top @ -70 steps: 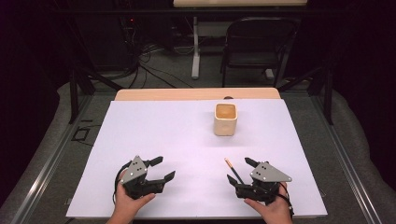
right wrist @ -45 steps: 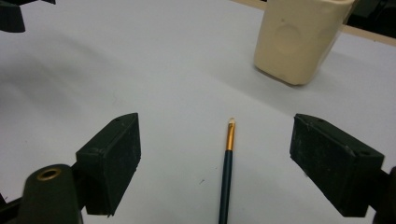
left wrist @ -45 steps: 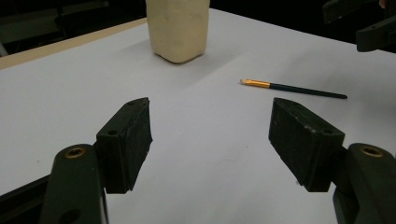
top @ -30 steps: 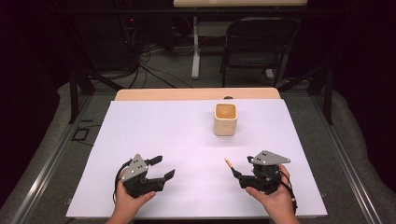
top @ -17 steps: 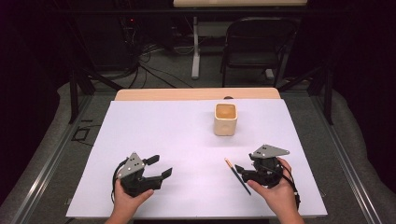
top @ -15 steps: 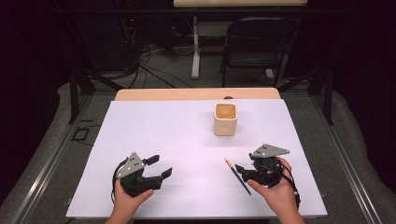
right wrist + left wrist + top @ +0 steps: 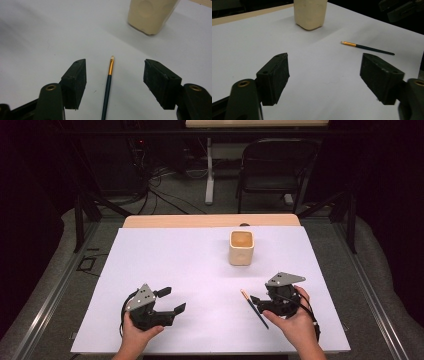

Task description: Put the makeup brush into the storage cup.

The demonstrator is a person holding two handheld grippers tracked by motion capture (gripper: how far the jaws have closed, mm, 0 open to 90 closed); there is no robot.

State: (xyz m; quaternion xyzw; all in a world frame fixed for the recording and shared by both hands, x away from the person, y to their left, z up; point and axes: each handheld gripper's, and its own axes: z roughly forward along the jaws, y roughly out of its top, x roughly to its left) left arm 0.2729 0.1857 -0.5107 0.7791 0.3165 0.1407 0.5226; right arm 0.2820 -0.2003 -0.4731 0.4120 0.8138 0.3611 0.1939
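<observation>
The cup (image 7: 241, 248) stands upright on the counter (image 7: 175, 265); its contents cannot be told. The paintbrush (image 7: 254, 308) lies flat near the cup, between the right gripper's (image 7: 113, 80) spread fingers, untouched. The left gripper (image 7: 169, 301) fingers are apart, holding nothing.

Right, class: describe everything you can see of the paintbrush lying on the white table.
The paintbrush is thin, with a dark green handle, a gold metal ferrule and a small pale tip. It lies flat on the white table, the tip toward the cream cup and apart from it. The right gripper stands astride it with fingers open on either side; nothing but the table touches it.
</observation>
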